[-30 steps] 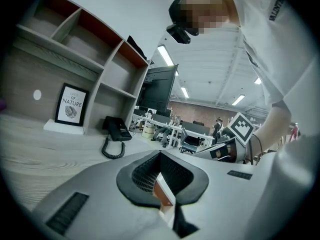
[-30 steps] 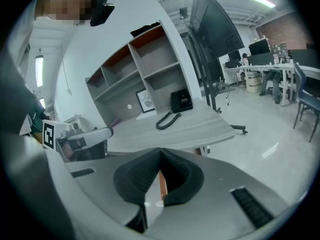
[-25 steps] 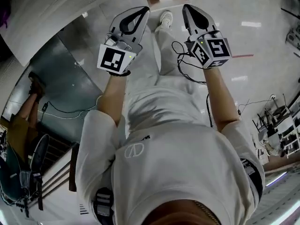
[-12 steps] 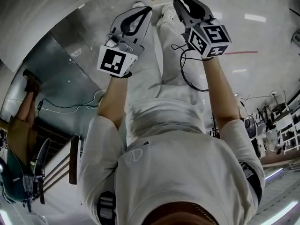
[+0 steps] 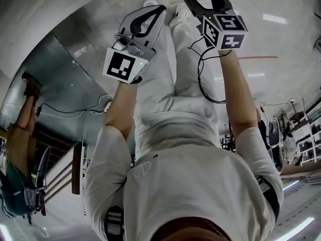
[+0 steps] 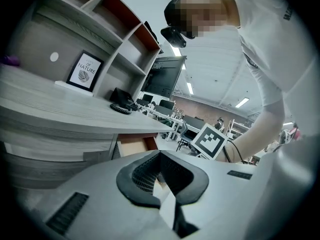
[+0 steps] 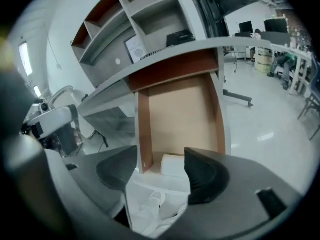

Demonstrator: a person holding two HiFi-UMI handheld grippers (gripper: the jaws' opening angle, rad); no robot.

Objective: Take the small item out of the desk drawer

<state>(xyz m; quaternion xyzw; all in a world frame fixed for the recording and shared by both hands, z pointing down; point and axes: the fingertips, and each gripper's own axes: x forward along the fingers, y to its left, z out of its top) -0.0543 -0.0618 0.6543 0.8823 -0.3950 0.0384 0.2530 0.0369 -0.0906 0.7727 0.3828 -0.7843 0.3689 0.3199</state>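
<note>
- Two grippers: the left gripper (image 6: 167,196) has its jaws together, holding nothing. The right gripper (image 7: 162,176) has just been opening, and its jaws stand partly apart and empty.
- Small white item (image 7: 175,165) lies at the near end of the open drawer (image 7: 180,104).
- Risk: a jaw probably strikes the drawer front, because the item lies close behind it.
- Risk: a shallow pinch may slip off.

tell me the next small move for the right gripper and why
Probably lower the right gripper into the open drawer so that its jaws straddle the small white item at the drawer's front end. The jaws have just been opening and stand apart with nothing between them yet, and the item lies just beyond them, untouched.
</note>
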